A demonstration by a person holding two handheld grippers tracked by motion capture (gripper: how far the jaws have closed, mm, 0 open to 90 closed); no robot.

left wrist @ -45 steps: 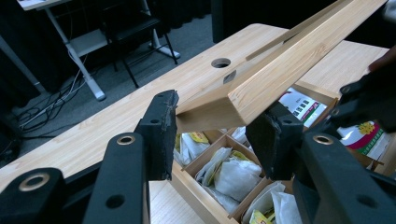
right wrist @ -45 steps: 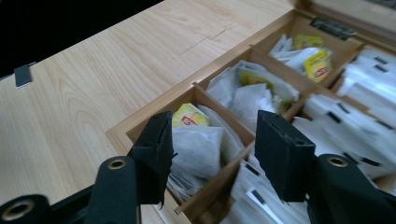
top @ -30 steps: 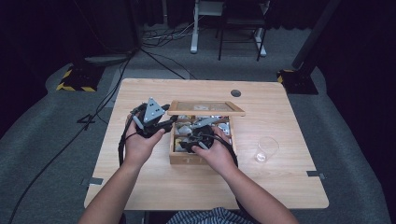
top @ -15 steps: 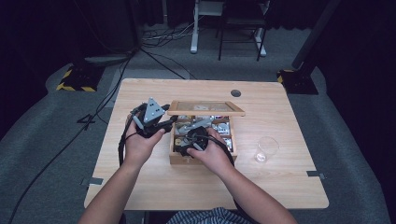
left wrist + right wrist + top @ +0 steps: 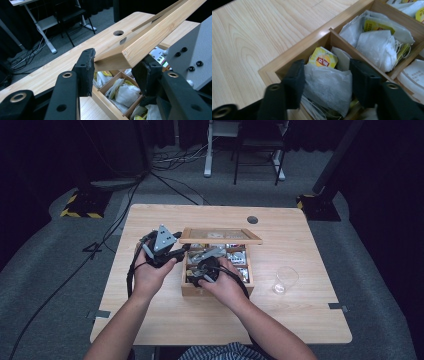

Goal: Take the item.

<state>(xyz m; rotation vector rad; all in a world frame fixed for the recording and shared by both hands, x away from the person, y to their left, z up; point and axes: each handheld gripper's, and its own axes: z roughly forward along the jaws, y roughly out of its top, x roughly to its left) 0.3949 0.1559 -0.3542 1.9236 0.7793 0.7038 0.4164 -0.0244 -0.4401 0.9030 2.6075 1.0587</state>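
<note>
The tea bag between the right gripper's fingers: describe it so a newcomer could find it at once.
Start at the open wooden box in the middle of the table, its lid held up by the left gripper. Go to the box's near-left corner compartment, where the right gripper closes around a white tea bag. Its yellow tag with a red logo stands just behind it.

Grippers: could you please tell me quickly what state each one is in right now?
Left gripper: shut on the lid of the wooden box.
Right gripper: jaws just closing around a tea bag.
</note>
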